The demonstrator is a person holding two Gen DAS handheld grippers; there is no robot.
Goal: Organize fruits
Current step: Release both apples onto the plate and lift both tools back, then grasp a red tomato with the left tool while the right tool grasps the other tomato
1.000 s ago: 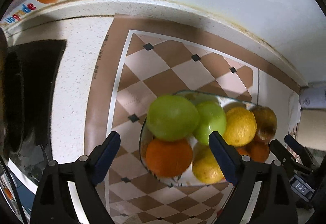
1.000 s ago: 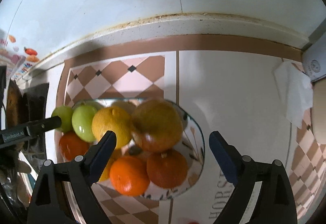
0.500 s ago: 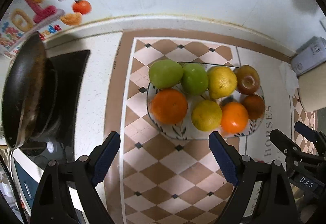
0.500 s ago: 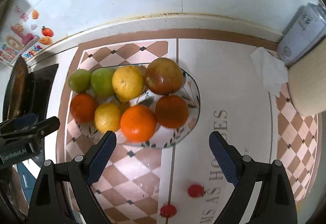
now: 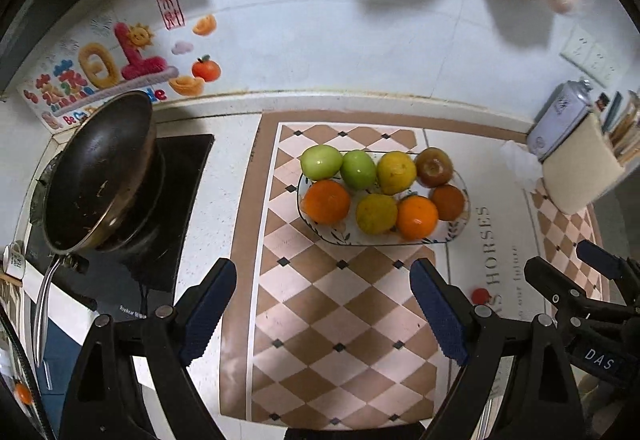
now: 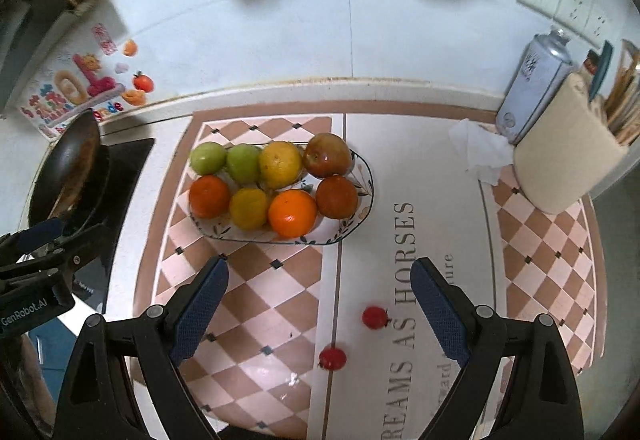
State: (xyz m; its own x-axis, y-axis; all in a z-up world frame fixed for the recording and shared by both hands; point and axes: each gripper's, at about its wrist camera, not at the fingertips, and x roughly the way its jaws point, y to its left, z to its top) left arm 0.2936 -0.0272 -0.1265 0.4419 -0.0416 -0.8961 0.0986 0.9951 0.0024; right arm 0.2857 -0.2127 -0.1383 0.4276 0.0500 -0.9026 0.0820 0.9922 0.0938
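An oval plate [image 5: 459,232] [image 6: 362,216] on the checkered mat holds several fruits in two rows: green apples [image 5: 321,161] [image 6: 206,157], yellow lemons [image 5: 396,172] [image 6: 280,164], oranges [image 5: 326,201] [image 6: 292,213] and a reddish apple [image 5: 434,167] [image 6: 327,160]. My left gripper [image 5: 322,306] hangs open above the mat, well short of the plate, nothing between its fingers. My right gripper [image 6: 320,302] is open too, above the mat's lettered panel. Two small red fruits [image 6: 375,317] [image 6: 332,358] lie on the mat near it; one [image 5: 480,295] shows in the left wrist view.
A dark frying pan [image 5: 98,170] sits on a black cooktop [image 5: 182,176] at the left. At the back right stand a spray can [image 6: 534,80], a cream holder [image 6: 568,160] with utensils and a crumpled tissue [image 6: 478,152]. A tiled wall with stickers [image 5: 116,64] runs behind.
Both grippers have risen and drawn back from the plate, which went from filling the views close between the fingers to lying small and far ahead. Both stayed open.
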